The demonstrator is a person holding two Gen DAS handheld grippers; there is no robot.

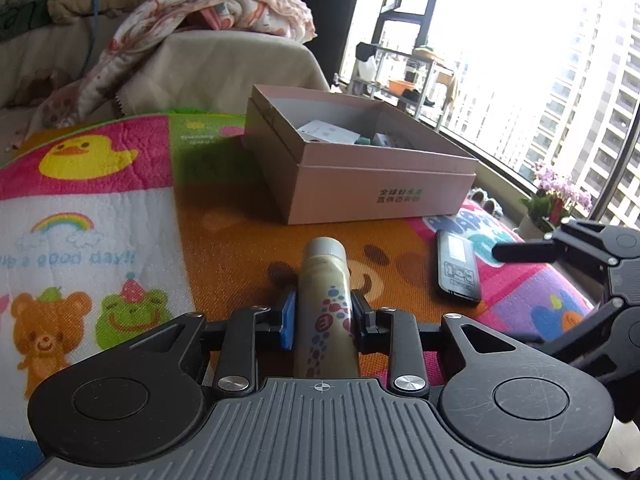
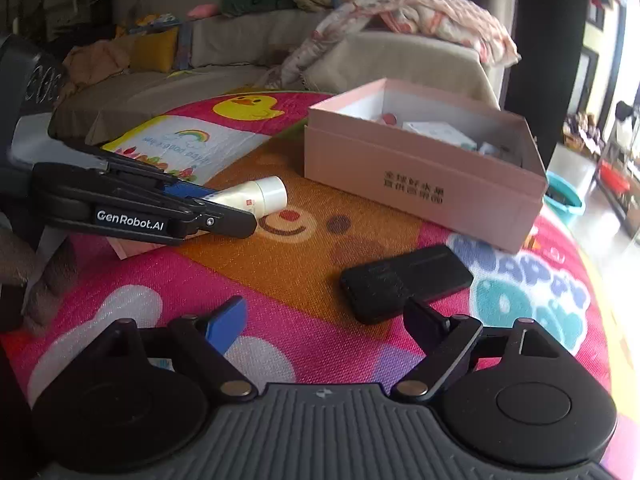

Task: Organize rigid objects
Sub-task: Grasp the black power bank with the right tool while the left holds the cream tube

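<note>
My left gripper (image 1: 323,314) is shut on a cream tube with a white cap (image 1: 325,304), held just above the mat and pointing at the pink box (image 1: 360,184). It also shows in the right wrist view (image 2: 224,210), gripping the tube (image 2: 260,196). My right gripper (image 2: 324,320) is open and empty, just short of a black remote (image 2: 404,280) lying on the mat. The remote also shows in the left wrist view (image 1: 456,266). The open pink box (image 2: 420,184) holds several small items.
A colourful cartoon play mat (image 1: 100,220) covers the surface. A beige sofa with a blanket (image 1: 208,12) stands behind. A window and potted flowers (image 1: 560,196) are to the right. A teal basin (image 2: 564,200) sits on the floor.
</note>
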